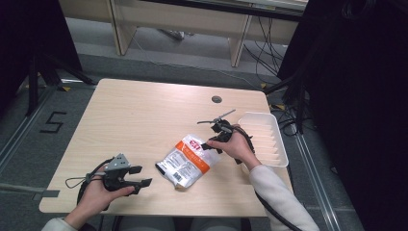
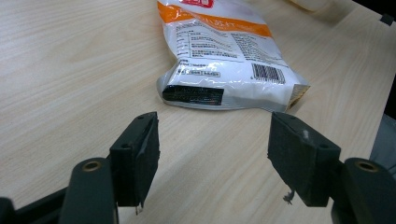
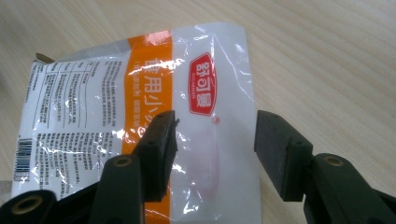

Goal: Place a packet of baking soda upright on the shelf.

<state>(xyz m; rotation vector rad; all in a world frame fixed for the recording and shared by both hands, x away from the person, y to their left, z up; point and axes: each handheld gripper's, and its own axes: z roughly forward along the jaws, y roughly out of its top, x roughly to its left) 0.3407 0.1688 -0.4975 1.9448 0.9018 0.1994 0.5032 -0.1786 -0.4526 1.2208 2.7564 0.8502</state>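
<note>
A: From the high view, where is the packet?

B: The white and orange packet (image 1: 188, 160) lies flat on the bench (image 1: 144, 120), near the front edge and about midway across. The left hand-held gripper (image 1: 140, 176) rests on the bench at the front left, well apart from the packet, jaws pointing toward it. The right hand-held gripper (image 1: 211, 145) is at the packet's far right end, beside a white ribbed tray (image 1: 269, 139) at the bench's right edge.

A: And the left gripper view?

B: The jaws of the left hand-held gripper (image 2: 212, 161) are spread wide with nothing but bare bench (image 2: 70, 70) between them. The packet (image 2: 229, 60) lies ahead of them, not touching, its barcode corner nearest the right jaw and a black strip along its near end.

A: What about the right gripper view?

B: The right hand-held gripper (image 3: 217, 149) is spread wide too, its jaws over the packet (image 3: 140, 121). The left jaw sits above the orange band, the right jaw near the packet's edge where the bench (image 3: 327, 56) begins. A red logo lies just beyond the gap. The pads are not pressing on the packet; whether they touch the film I cannot tell
</note>
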